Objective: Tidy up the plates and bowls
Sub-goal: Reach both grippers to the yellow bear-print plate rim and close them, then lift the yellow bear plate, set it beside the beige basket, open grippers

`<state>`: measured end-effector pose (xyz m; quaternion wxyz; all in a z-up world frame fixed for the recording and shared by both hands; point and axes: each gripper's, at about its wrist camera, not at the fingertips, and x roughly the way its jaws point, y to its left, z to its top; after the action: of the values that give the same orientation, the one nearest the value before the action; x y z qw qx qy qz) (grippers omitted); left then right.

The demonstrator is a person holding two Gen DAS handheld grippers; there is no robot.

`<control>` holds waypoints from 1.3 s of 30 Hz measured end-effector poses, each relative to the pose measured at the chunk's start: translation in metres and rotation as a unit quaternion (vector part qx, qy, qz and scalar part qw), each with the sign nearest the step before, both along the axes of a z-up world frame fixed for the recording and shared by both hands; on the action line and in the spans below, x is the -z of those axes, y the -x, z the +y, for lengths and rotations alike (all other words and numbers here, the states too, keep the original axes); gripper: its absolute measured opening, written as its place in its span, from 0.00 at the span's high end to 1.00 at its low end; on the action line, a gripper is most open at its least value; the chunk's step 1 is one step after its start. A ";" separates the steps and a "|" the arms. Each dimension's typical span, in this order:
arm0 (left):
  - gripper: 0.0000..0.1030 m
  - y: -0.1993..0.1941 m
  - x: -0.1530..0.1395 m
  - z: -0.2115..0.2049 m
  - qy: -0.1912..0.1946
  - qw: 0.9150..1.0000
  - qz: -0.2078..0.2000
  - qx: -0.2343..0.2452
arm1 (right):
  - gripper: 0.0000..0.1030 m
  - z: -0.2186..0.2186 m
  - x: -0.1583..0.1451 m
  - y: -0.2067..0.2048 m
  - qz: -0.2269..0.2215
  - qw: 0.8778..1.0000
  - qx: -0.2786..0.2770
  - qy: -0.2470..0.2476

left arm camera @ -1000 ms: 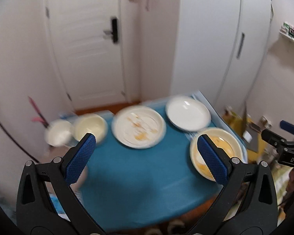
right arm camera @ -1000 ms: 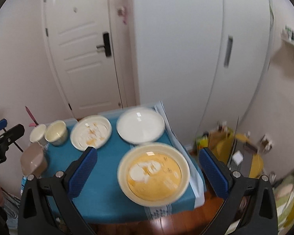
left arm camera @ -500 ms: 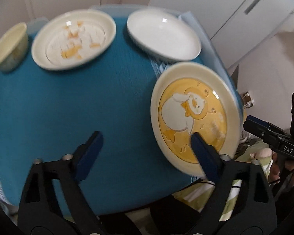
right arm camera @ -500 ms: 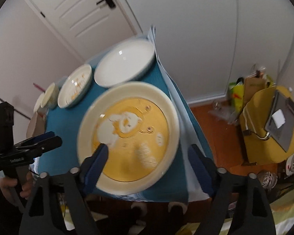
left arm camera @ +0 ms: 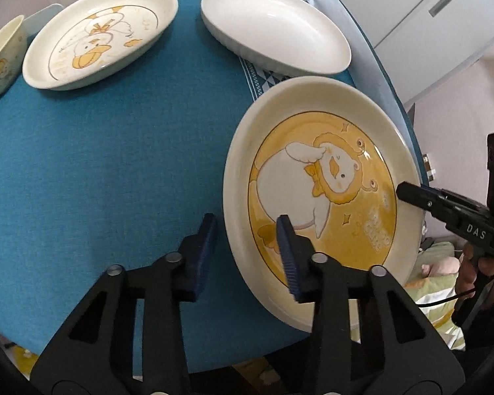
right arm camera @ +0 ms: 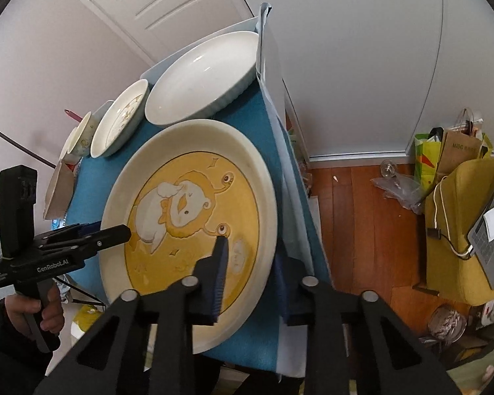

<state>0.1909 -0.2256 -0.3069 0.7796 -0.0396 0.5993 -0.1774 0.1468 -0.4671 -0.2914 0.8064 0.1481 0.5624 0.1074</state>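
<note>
A large cream plate with a yellow duck picture (left arm camera: 322, 194) lies at the near right corner of the blue-clothed table (left arm camera: 108, 171). My left gripper (left arm camera: 247, 247) straddles its left rim, one finger over the yellow centre, one outside, with a gap still visible. My right gripper (right arm camera: 252, 273) straddles the plate (right arm camera: 194, 217) at its right rim, jaws partly closed around it. A cream duck plate (left arm camera: 98, 36), a plain white plate (left arm camera: 276, 26) and a small cream bowl (left arm camera: 1, 59) sit at the far side.
The table's right edge drops to a wooden floor (right arm camera: 355, 230) with bags (right arm camera: 451, 151) and a yellow chair holding a laptop (right arm camera: 471, 227). A white door and wall stand behind the table. A second small bowl (right arm camera: 69, 141) is at the far left.
Both grippers have moved down and in onto the yellow plate and narrowed their jaws around its opposite rims. The plate now looks slightly tilted.
</note>
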 end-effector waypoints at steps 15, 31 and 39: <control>0.73 0.020 -0.001 -0.040 -0.047 0.998 -0.044 0.003 | 0.85 0.016 0.000 -0.007 -0.004 0.995 -0.060 0.082; 0.73 0.053 -0.048 -0.015 -0.051 0.992 -0.111 -0.030 | 0.85 0.034 -0.043 -0.003 -0.087 0.985 -0.102 0.111; 0.73 0.064 -0.080 0.052 -0.060 0.986 -0.129 -0.086 | 0.85 0.098 -0.070 -0.010 -0.124 0.976 -0.151 0.095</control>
<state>0.1265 -0.1734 -0.2271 0.8639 -0.0204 0.4973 -0.0772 0.1568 -0.3696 -0.2214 0.8549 -0.0299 0.4811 0.1915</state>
